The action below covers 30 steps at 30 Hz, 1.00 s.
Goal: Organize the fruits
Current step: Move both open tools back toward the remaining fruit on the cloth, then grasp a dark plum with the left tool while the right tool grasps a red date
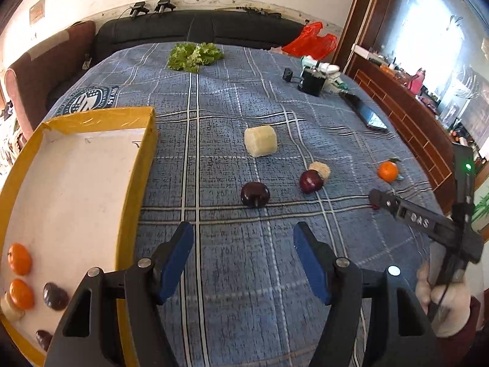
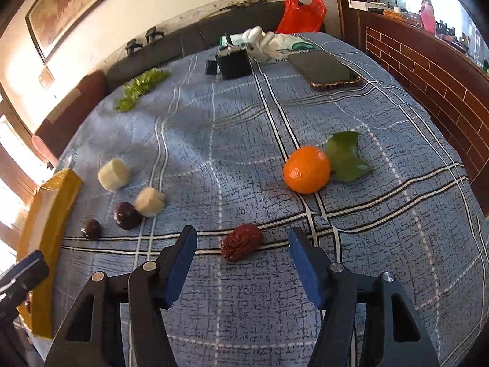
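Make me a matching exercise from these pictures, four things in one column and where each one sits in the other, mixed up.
Things:
1. wrinkled red date
2. orange with the green leaf
3. lettuce
4. two small oranges

Places:
A. inside the yellow box
B. far end of the blue plaid cloth, near the dark sofa
C. on the cloth just ahead of the right tongs
D. on the cloth to the right, this side of the phone

Pairs: 1-C, 2-D, 3-B, 4-A
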### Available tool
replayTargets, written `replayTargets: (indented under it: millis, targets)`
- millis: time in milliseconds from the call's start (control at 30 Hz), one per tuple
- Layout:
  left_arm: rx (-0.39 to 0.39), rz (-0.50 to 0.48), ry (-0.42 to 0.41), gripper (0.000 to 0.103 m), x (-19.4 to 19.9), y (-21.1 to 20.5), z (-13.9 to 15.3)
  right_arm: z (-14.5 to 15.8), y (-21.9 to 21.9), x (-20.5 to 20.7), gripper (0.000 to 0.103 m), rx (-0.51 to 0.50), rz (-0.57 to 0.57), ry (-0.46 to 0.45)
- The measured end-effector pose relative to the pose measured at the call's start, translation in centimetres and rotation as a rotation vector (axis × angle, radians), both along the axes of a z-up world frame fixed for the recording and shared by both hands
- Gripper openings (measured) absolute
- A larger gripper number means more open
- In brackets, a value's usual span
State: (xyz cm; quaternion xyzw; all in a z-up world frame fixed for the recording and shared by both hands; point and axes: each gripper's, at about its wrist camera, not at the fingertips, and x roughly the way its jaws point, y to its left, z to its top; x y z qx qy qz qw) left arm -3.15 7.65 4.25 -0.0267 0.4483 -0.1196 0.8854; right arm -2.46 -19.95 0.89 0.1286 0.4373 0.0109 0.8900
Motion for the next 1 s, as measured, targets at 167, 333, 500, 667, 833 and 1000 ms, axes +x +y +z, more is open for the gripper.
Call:
replayTargets:
  millis: [167, 333, 500, 667, 833, 1000]
  targets:
    - [0.021, 0.000, 0.026, 0.067, 2.5, -1.4, -1.3, 0.0, 1.0, -0.3, 0.063, -0.082, 0.019, -0.018]
    - [0.067, -0.020, 0.027, 0.067, 4.3, -2.9, -2.7, 0.0, 0.8, -0.2, 0.056, -0.072, 0.032, -0.028]
    - [0.086, -0.033, 0.031, 0.066, 5.1, -3.7, -3.6, -0.1, 1.0, -0.1, 0.056, -0.067, 0.033, -0.029]
    - [0.149, -0.047, 0.004, 0.027, 4.9, -4.6, -3.9, -0.1, 1.0, 0.1, 0.056, -0.056, 0.032, -0.032]
    - [0.123, -0.038, 0.012, 0.027, 4.4, -3.9, -3.6, -0.1, 1.0, -0.1, 0.038, -0.060, 0.037, -0.032]
    - [0.071, -0.018, -0.001, 0.027, 3.3, -2.5, -2.4, 0.4, 1.7, -0.4, 0.031, -0.078, 0.060, -0.042]
